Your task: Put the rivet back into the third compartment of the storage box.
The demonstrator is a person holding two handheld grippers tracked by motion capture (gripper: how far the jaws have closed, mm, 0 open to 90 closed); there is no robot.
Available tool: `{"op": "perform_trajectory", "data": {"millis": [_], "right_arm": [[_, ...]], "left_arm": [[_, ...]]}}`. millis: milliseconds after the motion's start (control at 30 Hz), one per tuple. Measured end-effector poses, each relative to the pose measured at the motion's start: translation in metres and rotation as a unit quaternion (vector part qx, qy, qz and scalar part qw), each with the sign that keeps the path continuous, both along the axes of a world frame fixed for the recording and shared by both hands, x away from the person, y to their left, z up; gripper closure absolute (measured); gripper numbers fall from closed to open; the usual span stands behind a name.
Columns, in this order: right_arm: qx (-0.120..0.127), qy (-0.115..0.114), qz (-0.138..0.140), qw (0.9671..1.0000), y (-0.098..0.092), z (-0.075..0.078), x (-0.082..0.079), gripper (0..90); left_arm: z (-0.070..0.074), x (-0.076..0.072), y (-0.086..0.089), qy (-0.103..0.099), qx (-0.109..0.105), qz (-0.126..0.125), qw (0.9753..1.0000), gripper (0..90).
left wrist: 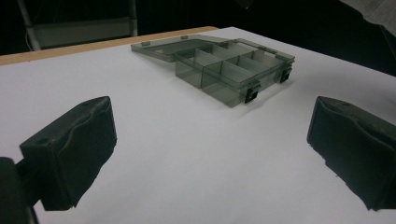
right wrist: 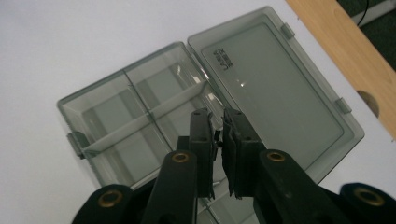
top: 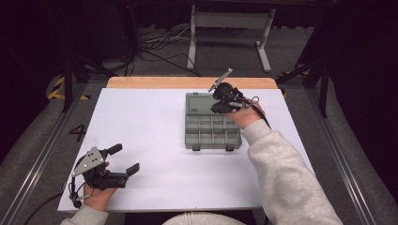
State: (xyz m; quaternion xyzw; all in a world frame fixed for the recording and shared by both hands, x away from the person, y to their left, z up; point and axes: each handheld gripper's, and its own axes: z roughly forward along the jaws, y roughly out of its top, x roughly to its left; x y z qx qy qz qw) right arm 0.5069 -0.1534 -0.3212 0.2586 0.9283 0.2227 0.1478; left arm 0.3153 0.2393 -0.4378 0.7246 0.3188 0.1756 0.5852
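Left gripper (top: 126, 161) sits low at the near-left of the table, held in a hand — jaws wide apart, nothing between them, pads (left wrist: 70, 149) hovering over bare white surface. Right gripper (top: 224, 104) hangs over the far right part of the organizer box (top: 211, 129), jaws nearly together with a thin slit between, gripping nothing that I can see; grey sleeve (top: 281, 173) runs back toward the bottom edge. Box is smoky grey clear plastic, lid (right wrist: 275, 88) flipped fully open and lying flat on the table beyond it, compartments look empty, two black latches on the near side. White tabletop (top: 155, 122), wood strip (top: 187, 82) along the far edge. Beyond — dark room, grey floor, cables, a white frame stand (top: 230, 28), hazard tape at the left.
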Motion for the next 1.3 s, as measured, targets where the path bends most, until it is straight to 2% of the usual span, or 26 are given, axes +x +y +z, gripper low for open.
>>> {"op": "perform_trajectory", "data": {"millis": [67,233,333,367,733,767,800,833,900,1000,1167,1300], "right_arm": [[-0.002,0.005,-0.003,1.0,-0.001,-0.004,0.002,82.1],[-0.015,0.03,-0.015,0.9993,-0.005,-0.03,0.008,82.2],[-0.015,0.036,-0.019,0.9991,-0.008,-0.037,0.01,82.1],[-0.014,0.042,-0.024,0.9987,-0.01,-0.044,0.012,82.1],[-0.017,0.057,-0.035,0.9976,-0.016,-0.064,0.017,81.9],[-0.016,0.056,-0.036,0.9976,-0.016,-0.064,0.017,81.0],[-0.015,0.054,-0.037,0.9977,-0.017,-0.064,0.017,76.0],[-0.015,0.054,-0.037,0.9977,-0.017,-0.064,0.017,76.0],[-0.002,0.044,-0.044,0.9981,-0.019,-0.061,0.016,64.3],[0.037,0.032,-0.041,0.998,-0.024,-0.053,0.011,44.7],[0.079,-0.005,-0.032,0.9964,-0.031,-0.04,-0.006,26.8],[0.133,-0.039,-0.016,0.9902,-0.043,-0.031,-0.026,19.8]], "left_arm": [[0.0,0.0,0.0,0.001,0.001,0.0,1.0,2.1],[0.0,0.0,0.001,0.001,0.001,0.0,1.0,2.1],[0.0,0.0,0.0,0.001,0.001,-0.001,1.0,2.1],[0.0,0.0,0.0,0.002,0.0,0.0,1.0,2.1],[0.0,0.0,0.001,0.002,0.0,0.0,1.0,2.1],[0.0,0.0,0.001,0.002,0.0,0.0,1.0,2.1],[0.0,0.0,0.001,0.002,0.0,0.0,1.0,2.1],[0.0,0.0,0.001,0.002,0.0,0.0,1.0,2.1],[0.0,0.0,0.001,0.0,0.001,0.002,1.0,2.1],[0.0,-0.001,0.002,-0.001,0.0,0.003,1.0,2.1],[0.0,-0.001,0.001,0.002,-0.001,0.002,1.0,2.1],[0.0,-0.001,0.002,0.002,-0.001,0.002,1.0,2.1]]}}
